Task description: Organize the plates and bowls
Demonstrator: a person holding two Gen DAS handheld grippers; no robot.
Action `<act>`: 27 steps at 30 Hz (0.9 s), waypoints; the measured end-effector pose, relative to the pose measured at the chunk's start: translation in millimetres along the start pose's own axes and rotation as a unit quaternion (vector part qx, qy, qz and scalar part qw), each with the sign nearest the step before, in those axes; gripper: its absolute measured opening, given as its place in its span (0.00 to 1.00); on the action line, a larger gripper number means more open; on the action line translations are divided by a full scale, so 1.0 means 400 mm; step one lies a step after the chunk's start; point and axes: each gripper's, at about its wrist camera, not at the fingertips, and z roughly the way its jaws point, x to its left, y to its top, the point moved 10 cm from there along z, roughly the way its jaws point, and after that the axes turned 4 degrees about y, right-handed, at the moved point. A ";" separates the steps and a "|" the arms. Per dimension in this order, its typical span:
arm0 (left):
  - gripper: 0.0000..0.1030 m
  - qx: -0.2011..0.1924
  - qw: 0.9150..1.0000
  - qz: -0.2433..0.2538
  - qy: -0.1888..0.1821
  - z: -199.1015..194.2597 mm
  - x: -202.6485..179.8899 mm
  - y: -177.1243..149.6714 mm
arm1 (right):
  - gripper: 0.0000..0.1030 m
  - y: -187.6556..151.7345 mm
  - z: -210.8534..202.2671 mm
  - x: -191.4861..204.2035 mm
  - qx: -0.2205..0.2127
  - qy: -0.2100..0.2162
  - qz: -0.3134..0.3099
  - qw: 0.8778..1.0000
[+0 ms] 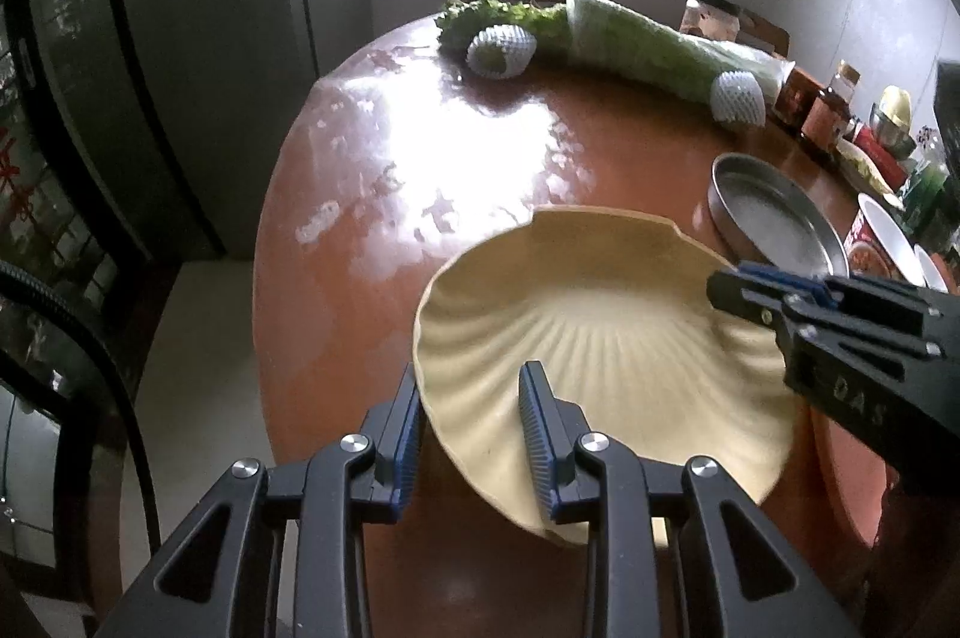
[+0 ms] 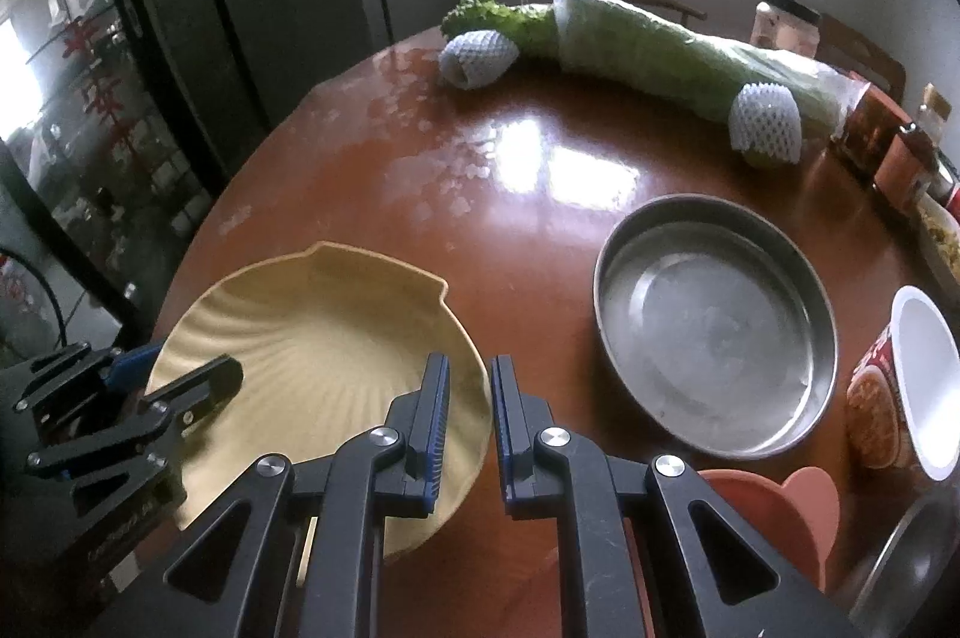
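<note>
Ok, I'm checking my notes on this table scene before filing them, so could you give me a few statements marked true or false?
1. Both the left gripper and the right gripper hold the yellow shell-shaped plate by its rim. True.
2. The metal pan holds the cabbage. False: the pan is empty, and the cabbage lies on the table at its far side.
3. Two items in white foam netting lie by the cabbage. True.
4. The yellow plate sits stacked inside the metal pan. False: the two are apart, side by side.
</note>
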 end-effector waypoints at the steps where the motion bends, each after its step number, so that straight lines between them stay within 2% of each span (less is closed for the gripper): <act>1: 0.31 0.001 1.000 0.001 -0.001 -0.001 -0.002 -0.004 | 0.14 -0.001 0.003 -0.003 0.000 0.000 -0.001 1.000; 12: 0.31 0.004 1.000 0.004 -0.008 -0.033 -0.035 -0.052 | 0.16 0.002 0.016 -0.022 -0.002 -0.001 0.004 1.000; 19: 0.31 0.005 1.000 -0.001 -0.012 -0.032 -0.042 -0.051 | 0.17 0.000 0.012 -0.034 0.002 0.008 0.024 1.000; 23: 0.33 0.002 1.000 -0.002 -0.006 -0.030 -0.042 -0.049 | 0.18 0.001 -0.005 -0.029 -0.007 0.004 0.016 1.000; 27: 0.36 -0.001 1.000 -0.010 0.003 -0.032 -0.031 -0.048 | 0.22 0.008 -0.028 -0.025 -0.021 0.007 0.010 1.000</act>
